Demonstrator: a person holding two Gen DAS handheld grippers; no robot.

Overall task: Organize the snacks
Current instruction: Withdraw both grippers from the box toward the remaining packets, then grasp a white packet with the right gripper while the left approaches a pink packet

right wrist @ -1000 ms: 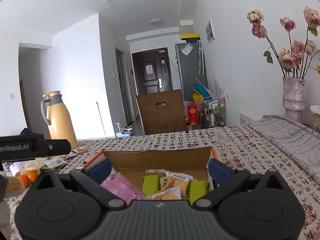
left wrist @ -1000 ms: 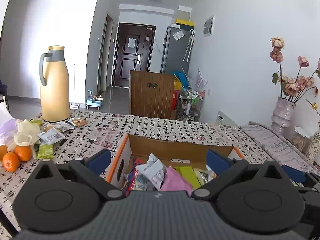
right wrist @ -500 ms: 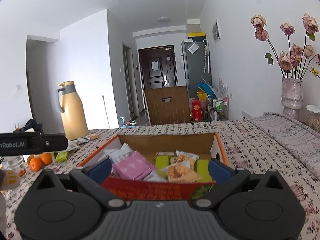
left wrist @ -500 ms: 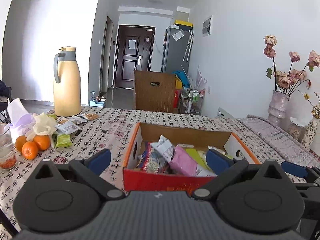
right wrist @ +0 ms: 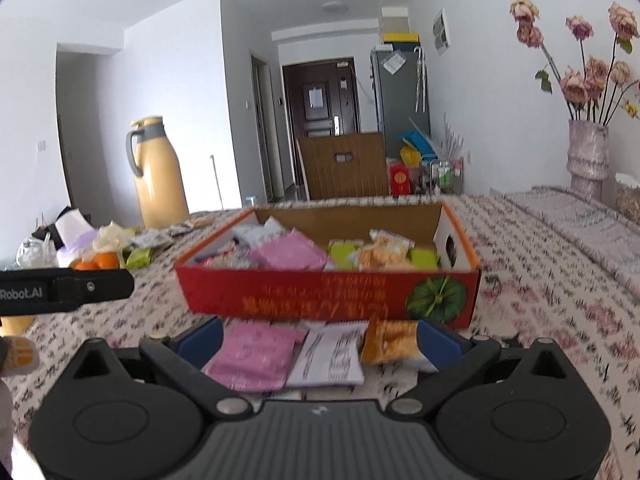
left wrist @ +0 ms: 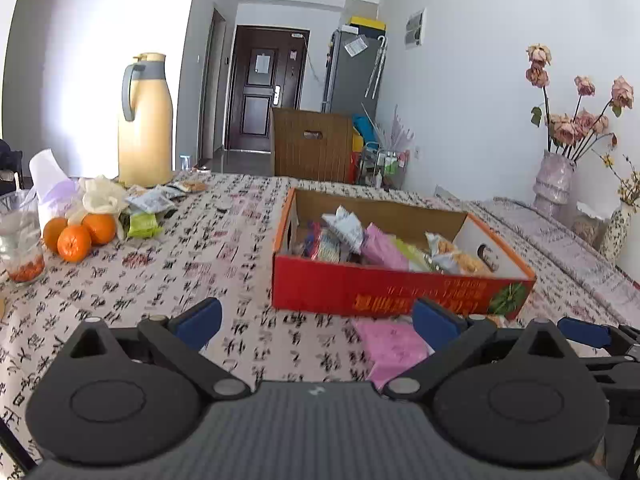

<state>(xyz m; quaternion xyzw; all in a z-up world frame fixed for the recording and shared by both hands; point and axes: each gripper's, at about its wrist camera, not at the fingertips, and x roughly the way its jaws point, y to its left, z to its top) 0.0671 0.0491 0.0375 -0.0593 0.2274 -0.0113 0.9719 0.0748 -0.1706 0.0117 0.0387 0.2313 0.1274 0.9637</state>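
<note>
A red cardboard box (left wrist: 396, 292) (right wrist: 328, 292) holds several snack packets on the patterned tablecloth. In front of it lie a pink packet (right wrist: 256, 354) (left wrist: 390, 342), a white packet (right wrist: 330, 354) and an orange packet (right wrist: 390, 340). My right gripper (right wrist: 320, 338) is open, low over these three packets, nothing between its fingers. My left gripper (left wrist: 316, 316) is open too, short of the box's left front corner, with the pink packet by its right finger. More loose packets (left wrist: 154, 202) lie beside the oranges at far left.
A yellow thermos jug (left wrist: 145, 120) stands at the back left, with oranges (left wrist: 76, 234), a glass jar (left wrist: 20, 236) and a tissue pack near it. A vase of dried roses (right wrist: 587, 156) stands at the right. A wooden chair back (left wrist: 312, 146) rises beyond the table.
Both grippers have drawn back from above the box to the table in front of it. The box front and three packets before it have come into view.
</note>
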